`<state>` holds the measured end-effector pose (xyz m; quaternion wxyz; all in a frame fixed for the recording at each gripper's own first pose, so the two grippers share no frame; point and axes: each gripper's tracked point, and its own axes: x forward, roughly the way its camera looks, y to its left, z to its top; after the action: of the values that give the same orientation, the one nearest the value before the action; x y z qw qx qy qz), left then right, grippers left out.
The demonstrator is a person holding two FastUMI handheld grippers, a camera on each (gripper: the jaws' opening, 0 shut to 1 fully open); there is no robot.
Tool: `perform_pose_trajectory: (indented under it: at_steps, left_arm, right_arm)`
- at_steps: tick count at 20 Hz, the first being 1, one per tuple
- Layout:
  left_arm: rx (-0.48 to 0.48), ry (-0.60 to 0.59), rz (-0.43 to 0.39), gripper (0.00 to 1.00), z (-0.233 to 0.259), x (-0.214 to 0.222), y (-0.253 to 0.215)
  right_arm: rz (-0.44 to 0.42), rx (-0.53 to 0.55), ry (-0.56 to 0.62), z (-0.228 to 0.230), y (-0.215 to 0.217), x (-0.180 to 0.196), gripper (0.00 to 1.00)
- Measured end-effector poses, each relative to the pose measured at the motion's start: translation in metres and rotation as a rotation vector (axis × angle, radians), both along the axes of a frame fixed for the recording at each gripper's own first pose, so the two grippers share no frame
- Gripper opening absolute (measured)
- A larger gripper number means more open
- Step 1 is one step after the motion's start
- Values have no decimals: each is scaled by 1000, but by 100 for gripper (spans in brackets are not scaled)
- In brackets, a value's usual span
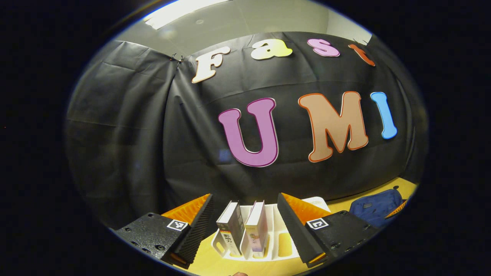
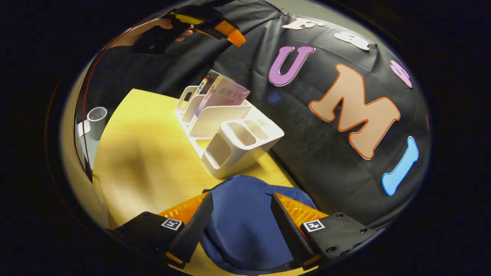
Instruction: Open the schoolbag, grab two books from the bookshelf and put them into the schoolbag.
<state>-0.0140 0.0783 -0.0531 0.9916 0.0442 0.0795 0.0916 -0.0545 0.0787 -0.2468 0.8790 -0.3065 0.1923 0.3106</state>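
Observation:
Two books stand upright in a white bookshelf rack on the yellow table. My left gripper hangs above and in front of them, open, with both books showing between its fingers and nothing held. The blue schoolbag lies at the right. In the right gripper view the schoolbag lies directly below my right gripper, which is open over its blue fabric. Behind it stands the bookshelf rack with the books. The left gripper, held by a hand, hovers high above the rack.
A grey cup stands off the table's far left side. The yellow table has open surface left of the rack. The black cloth wall closes off the back right behind the rack and bag.

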Motion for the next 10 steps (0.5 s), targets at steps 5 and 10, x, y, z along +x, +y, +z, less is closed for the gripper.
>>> perform_pose_trajectory:
  at_steps: [5, 10]
  left_arm:
    - [9, 12, 11, 96, -1, -4, 8]
    - [7, 15, -2, 96, -3, -6, 7]
  right_arm:
    - [30, -89, 28, -33, 2, -11, 98]
    - [19, -235, -31, -53, -12, -5, 98]
